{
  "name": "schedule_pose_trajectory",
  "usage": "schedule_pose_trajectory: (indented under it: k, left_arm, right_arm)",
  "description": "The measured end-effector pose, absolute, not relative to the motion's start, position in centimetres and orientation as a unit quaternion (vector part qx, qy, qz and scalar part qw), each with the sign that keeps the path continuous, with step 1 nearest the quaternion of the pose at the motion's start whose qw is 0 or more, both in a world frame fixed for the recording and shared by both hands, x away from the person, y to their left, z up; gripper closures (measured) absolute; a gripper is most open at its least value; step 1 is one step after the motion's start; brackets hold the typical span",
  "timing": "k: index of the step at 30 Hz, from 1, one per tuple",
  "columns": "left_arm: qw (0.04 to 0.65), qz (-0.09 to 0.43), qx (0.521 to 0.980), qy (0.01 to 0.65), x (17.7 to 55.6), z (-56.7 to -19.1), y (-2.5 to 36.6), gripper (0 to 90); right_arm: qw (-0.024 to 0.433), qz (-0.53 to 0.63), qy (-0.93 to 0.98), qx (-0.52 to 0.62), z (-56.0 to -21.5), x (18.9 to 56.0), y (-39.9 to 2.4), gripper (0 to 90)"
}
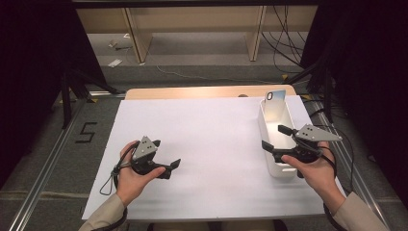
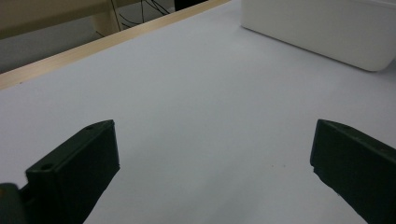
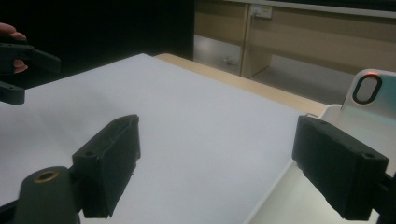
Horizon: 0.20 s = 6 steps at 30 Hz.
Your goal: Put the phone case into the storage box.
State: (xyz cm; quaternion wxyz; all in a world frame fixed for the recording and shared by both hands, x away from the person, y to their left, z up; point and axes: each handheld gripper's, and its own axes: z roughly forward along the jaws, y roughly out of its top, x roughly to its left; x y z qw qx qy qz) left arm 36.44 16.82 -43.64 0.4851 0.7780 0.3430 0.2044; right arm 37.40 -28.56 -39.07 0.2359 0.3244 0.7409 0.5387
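A white oblong bin (image 1: 270, 163) stands on the right side of the white sheet (image 1: 211, 144). A pale phone case (image 1: 275, 103) with an oval camera hole leans upright at the bin's far end, and the right gripper view has the phone case (image 3: 371, 95) at its right edge. My right gripper (image 1: 275, 137) is open over the bin's near half. One jaw hangs over the bin, the other over the sheet, with the bin's rim (image 3: 275, 191) between them and nothing gripped. My left gripper (image 1: 171, 168) rests low over the sheet at the left, open (image 2: 215, 128) and empty.
The sheet covers a wooden table whose far edge (image 1: 192, 92) shows as a tan strip. From the left gripper view the bin (image 2: 327, 32) sits far right. The left gripper (image 3: 18, 65) shows at the top left of the right gripper view. Wooden shelving and cables lie beyond the table.
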Motion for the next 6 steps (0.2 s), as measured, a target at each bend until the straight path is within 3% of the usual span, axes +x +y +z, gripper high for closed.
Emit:
schedule_pose_trajectory:
  k: [6]
  left_arm:
    - [0.486,0.203,0.777,0.344,36.48,-43.64,16.81,0.6]
  right_arm:
    - [0.232,0.54,0.741,0.325,-39.06,37.42,-28.55,16.4]
